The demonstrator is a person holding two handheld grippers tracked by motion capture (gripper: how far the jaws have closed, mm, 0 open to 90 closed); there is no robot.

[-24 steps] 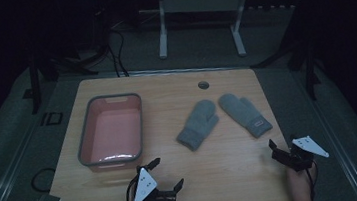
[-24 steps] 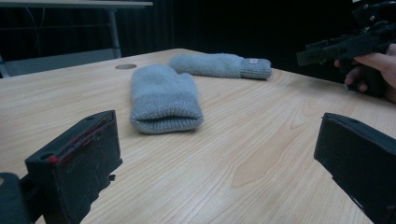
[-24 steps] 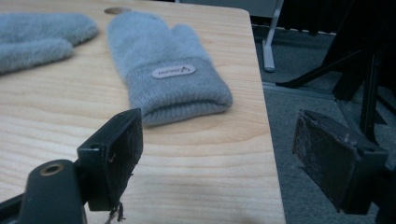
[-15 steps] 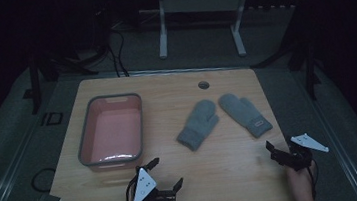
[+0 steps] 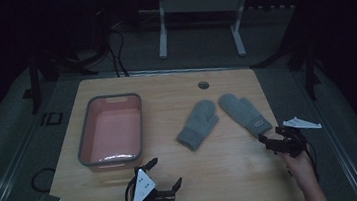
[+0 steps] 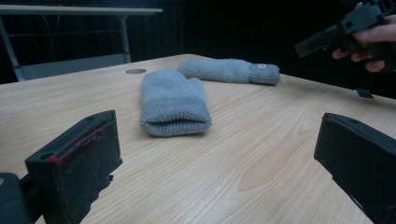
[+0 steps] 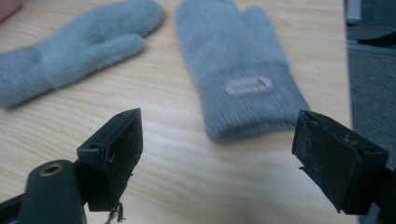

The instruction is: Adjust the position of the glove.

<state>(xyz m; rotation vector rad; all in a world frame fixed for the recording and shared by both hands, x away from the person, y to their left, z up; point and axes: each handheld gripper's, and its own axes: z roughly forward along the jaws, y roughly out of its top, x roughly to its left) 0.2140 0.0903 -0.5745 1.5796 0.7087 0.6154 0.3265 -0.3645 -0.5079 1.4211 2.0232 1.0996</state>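
Observation:
Two grey knit mittens lie on the wooden table, cuffs toward me. The left mitten [image 5: 199, 124] [image 6: 173, 100] [image 7: 79, 46] is well ahead of my left gripper [image 5: 165, 171] [image 6: 217, 140], which rests near the front edge, open and empty. The right mitten [image 5: 244, 113] [image 6: 229, 71] [image 7: 238, 65] has a small label on its cuff. My right gripper [image 5: 269, 138] [image 7: 217, 135] hovers just short of that cuff with jaws spread wide, holding nothing. In the left gripper view the right gripper [image 6: 345, 25] appears at the upper right, held by a hand.
A pink bin [image 5: 85, 146] with a grey rim stands at the table's left, just beyond my left gripper. A round cable hole [image 5: 203, 85] sits near the far edge. The table's right edge [image 5: 276, 135] runs close beside the right mitten. A metal stand [image 5: 197, 8] is behind the table.
My right gripper has moved forward and slightly left, closer to the right mitten's cuff. The left gripper and both mittens have stayed where they were.

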